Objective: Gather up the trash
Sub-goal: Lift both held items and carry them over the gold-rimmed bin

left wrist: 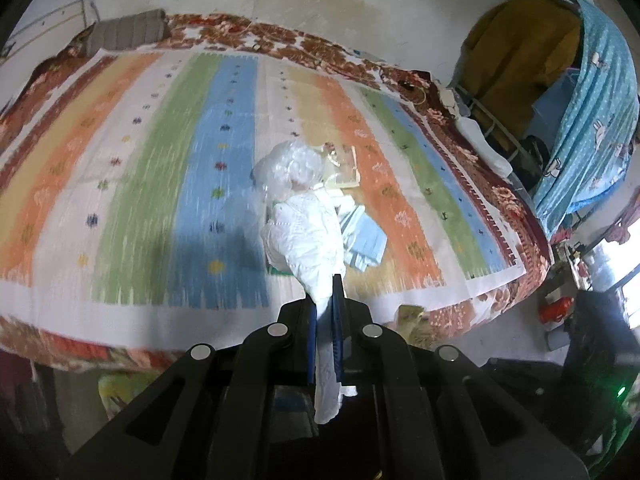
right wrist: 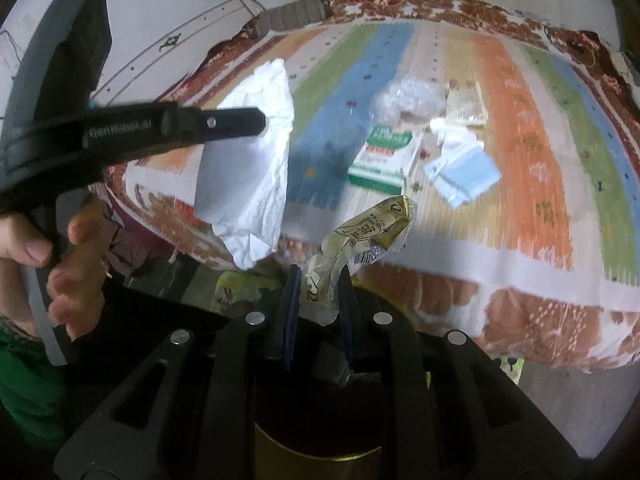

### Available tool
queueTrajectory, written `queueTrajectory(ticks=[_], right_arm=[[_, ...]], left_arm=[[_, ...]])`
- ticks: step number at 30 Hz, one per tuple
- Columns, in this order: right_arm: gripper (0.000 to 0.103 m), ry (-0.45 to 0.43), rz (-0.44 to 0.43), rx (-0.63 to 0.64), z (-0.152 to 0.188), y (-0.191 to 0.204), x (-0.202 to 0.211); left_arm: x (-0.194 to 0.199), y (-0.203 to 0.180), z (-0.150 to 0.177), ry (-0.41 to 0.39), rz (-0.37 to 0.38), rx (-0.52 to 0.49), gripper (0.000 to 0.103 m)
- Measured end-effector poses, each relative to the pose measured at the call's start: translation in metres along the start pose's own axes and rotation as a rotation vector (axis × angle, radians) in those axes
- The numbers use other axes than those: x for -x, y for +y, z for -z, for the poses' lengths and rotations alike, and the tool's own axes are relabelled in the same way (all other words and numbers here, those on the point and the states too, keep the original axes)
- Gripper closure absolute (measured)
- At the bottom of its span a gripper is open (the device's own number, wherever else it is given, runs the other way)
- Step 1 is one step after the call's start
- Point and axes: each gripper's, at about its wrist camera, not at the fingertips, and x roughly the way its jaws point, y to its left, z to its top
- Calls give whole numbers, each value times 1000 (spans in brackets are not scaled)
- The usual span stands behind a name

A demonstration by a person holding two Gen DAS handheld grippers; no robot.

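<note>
My left gripper (left wrist: 325,300) is shut on a crumpled white paper (left wrist: 310,236) and holds it above the striped bed cover; the same gripper (right wrist: 260,118) and paper (right wrist: 252,168) show at the left of the right wrist view. My right gripper (right wrist: 318,286) is shut on a crinkled gold-printed wrapper (right wrist: 368,228), above a dark bin with a gold rim (right wrist: 320,448). On the bed lie a clear plastic bag (left wrist: 288,168), a yellowish packet (left wrist: 344,168), a blue face mask (right wrist: 464,176) and a green-and-white box (right wrist: 386,160).
The bed (left wrist: 120,160) has a striped cover with a red floral blanket edge (right wrist: 540,320). A grey pillow (left wrist: 128,32) lies at the far corner. A blue curtain and hanging clothes (left wrist: 592,128) stand to the right. A person's hand (right wrist: 52,256) holds the left gripper handle.
</note>
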Motion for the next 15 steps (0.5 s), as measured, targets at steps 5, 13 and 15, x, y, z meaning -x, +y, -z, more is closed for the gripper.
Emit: queueTrajectory(ticks=[5, 13, 15], right_arm=[[86, 36, 16, 8, 19, 6, -7], [86, 73, 46, -15, 38, 4, -15], [86, 89, 51, -24, 43, 3, -19]], left_arm=[[-5, 7, 26, 41, -42, 77, 98], [-20, 7, 61, 114, -73, 100, 98], [-25, 4, 68, 134, -77, 96, 98]])
